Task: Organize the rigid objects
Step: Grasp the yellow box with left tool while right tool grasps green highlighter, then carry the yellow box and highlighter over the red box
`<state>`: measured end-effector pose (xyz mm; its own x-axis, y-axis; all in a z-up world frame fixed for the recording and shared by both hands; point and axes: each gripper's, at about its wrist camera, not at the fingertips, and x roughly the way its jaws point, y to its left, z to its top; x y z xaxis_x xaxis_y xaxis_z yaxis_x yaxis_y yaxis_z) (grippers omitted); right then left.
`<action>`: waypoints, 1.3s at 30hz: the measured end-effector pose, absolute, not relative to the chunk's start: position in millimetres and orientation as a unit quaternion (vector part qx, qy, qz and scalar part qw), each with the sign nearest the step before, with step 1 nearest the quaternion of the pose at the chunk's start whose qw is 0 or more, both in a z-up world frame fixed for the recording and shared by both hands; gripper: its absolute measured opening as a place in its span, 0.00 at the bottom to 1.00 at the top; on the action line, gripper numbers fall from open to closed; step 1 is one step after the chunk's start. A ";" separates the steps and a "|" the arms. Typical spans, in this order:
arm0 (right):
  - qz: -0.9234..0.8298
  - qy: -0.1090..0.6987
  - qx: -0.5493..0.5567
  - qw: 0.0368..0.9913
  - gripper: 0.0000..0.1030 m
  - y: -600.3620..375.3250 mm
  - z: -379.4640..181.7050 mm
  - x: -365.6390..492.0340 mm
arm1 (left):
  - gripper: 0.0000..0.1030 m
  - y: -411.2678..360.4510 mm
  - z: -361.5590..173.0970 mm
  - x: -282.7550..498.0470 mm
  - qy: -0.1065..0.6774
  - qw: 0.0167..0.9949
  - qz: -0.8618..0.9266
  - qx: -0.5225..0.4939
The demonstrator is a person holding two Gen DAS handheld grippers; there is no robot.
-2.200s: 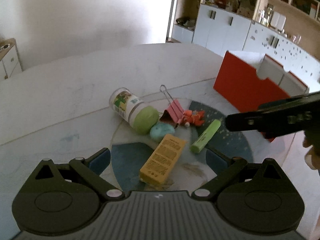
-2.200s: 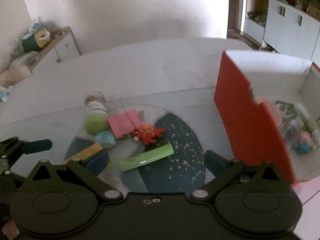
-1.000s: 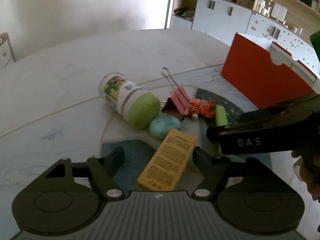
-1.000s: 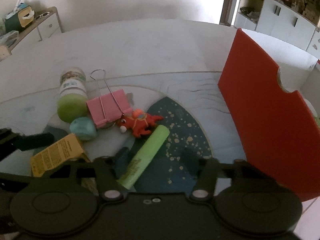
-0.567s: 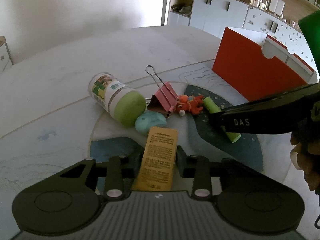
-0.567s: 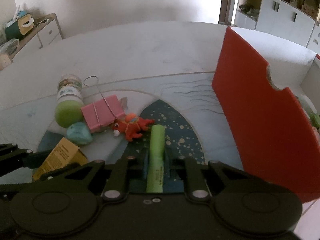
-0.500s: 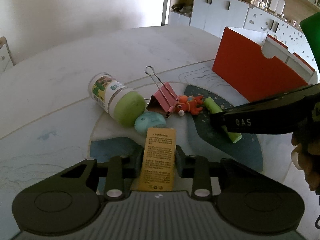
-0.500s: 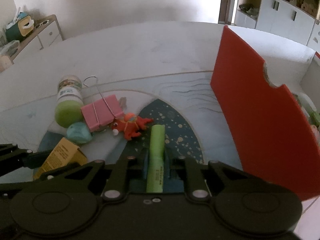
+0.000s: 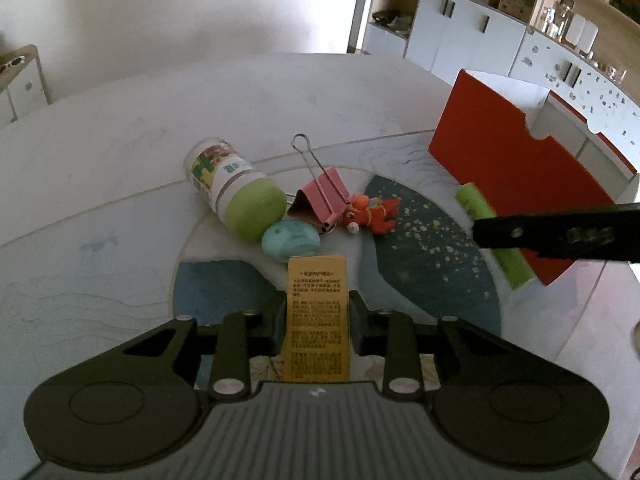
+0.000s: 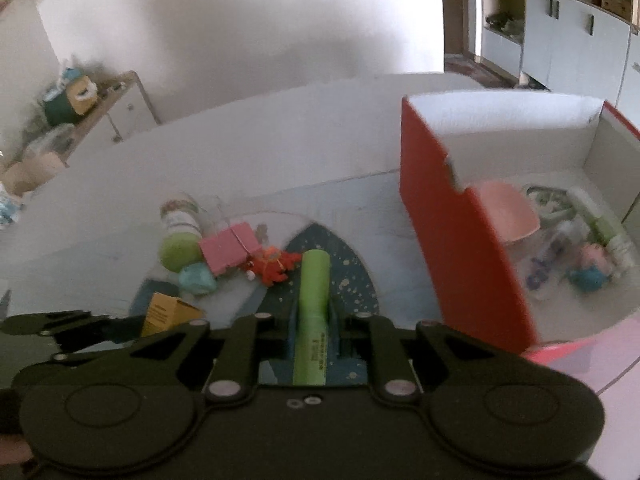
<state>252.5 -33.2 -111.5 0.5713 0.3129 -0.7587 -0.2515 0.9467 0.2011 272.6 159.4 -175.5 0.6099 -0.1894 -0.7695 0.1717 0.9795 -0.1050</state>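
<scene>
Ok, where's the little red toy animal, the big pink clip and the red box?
red toy animal (image 9: 370, 216), left wrist view, on its body.
pink clip (image 9: 326, 196), left wrist view, on its pink top.
red box (image 10: 460, 240), right wrist view, on its red side wall.

Left gripper (image 9: 318, 322) now clamped on yellow box (image 9: 318, 316), right gripper (image 10: 314, 326) lifting green tube (image 10: 314, 312) toward red bin (image 10: 460, 232)

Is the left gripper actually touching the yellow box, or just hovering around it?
Touching. In the left wrist view the left gripper has both fingers pressed flat against the sides of the yellow box, no gap on either side.
</scene>
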 end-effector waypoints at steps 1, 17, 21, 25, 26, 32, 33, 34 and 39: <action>0.165 0.432 0.038 0.886 0.15 -38.0 -106.2 250.6 | 0.29 157.4 -174.5 270.8 0.429 0.898 -0.096 -0.005; 0.214 0.382 0.047 0.898 0.15 -112.9 -50.9 250.7 | 0.28 132.7 -129.2 260.1 0.411 0.909 -0.060 -0.038; 0.210 0.379 0.054 0.899 0.15 -135.5 -52.5 258.4 | 0.28 114.5 -116.6 261.6 0.400 0.914 -0.064 -0.030; 0.205 0.371 0.058 0.904 0.15 -160.5 -50.6 266.4 | 0.28 95.2 -104.5 264.7 0.393 0.917 -0.067 -0.028; 0.203 0.369 0.060 0.905 0.15 -167.2 -50.1 268.6 | 0.28 89.6 -99.8 266.7 0.391 0.917 -0.069 -0.027; 0.183 0.362 0.064 0.912 0.15 -208.9 -52.0 283.1 | 0.28 52.4 -67.0 277.3 0.369 0.924 -0.092 -0.034; 0.180 0.361 0.063 0.913 0.15 -214.1 -52.7 285.1 | 0.28 45.5 -60.4 279.2 0.364 0.925 -0.097 -0.036; 0.177 0.360 0.062 0.914 0.15 -219.2 -53.5 287.2 | 0.28 39.8 -54.7 280.8 0.360 0.927 -0.102 -0.038; 0.165 0.360 0.061 0.916 0.15 -244.0 -57.8 297.3 | 0.28 12.0 -31.6 294.7 0.348 0.928 -0.127 -0.048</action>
